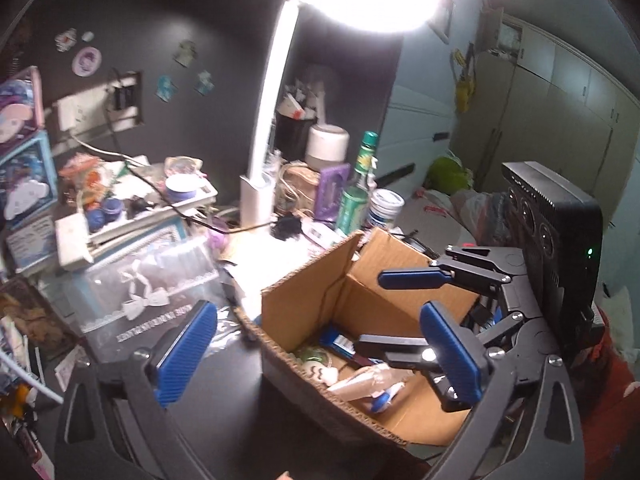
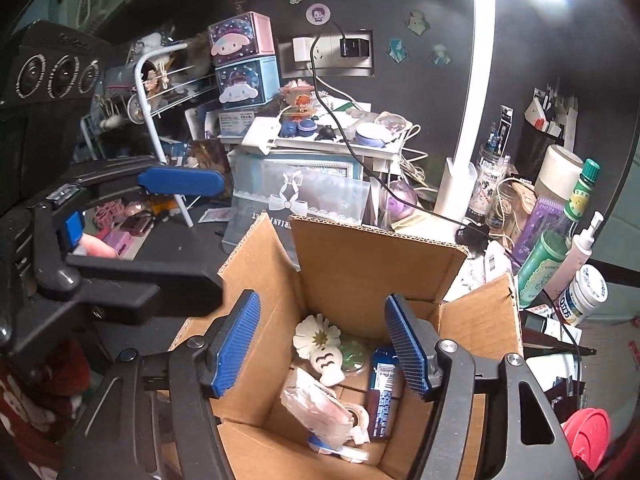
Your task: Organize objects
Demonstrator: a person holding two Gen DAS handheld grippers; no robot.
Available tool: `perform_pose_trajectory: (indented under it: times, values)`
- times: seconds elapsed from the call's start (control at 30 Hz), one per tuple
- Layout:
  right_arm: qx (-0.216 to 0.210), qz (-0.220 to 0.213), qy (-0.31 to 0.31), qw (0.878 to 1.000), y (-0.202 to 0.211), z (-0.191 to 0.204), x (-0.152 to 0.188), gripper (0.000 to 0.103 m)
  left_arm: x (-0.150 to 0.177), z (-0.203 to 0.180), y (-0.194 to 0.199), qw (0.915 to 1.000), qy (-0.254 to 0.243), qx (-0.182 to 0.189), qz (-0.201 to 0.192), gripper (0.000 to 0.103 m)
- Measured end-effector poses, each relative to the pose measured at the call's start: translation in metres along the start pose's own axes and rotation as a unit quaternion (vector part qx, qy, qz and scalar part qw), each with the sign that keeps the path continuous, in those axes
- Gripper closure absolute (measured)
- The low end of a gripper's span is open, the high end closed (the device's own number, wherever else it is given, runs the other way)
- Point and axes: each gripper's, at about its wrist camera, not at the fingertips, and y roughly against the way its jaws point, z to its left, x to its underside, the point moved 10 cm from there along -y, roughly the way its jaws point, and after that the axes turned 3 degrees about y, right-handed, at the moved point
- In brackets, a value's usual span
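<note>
From the left wrist view, the left tongs (image 1: 316, 354) stand wide and hold nothing, hovering at the near left corner of the cardboard box (image 1: 304, 292) on the dark tabletop (image 1: 224, 392). The right tongs (image 1: 434, 300) reach over the box from the right, also wide and empty.

From the right wrist view, the right tongs (image 2: 324, 346) hang over the box (image 2: 360, 256); a white flower charm (image 2: 316, 338), a blue packet (image 2: 382, 392) and a tape roll (image 2: 356, 416) lie inside. A drop seems just finished. The next move calls for picking from the clutter at far right, perhaps the green bottle (image 2: 542, 268).
</note>
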Motion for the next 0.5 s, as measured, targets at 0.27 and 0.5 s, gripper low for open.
perform_pose_trajectory:
  times: [0.27, 0.5]
  values:
    - [0.004, -0.016, 0.019, 1.000, 0.005, 0.010, -0.003, 0.039, 0.009, 0.033, 0.038, 0.9898, 0.014, -0.125, -0.067, 0.001]
    - [-0.002, -0.047, 0.030, 0.998, 0.016, 0.020, -0.005, 0.027, 0.028, 0.053, 0.058, 0.9782, 0.055, -0.169, -0.107, 0.001]
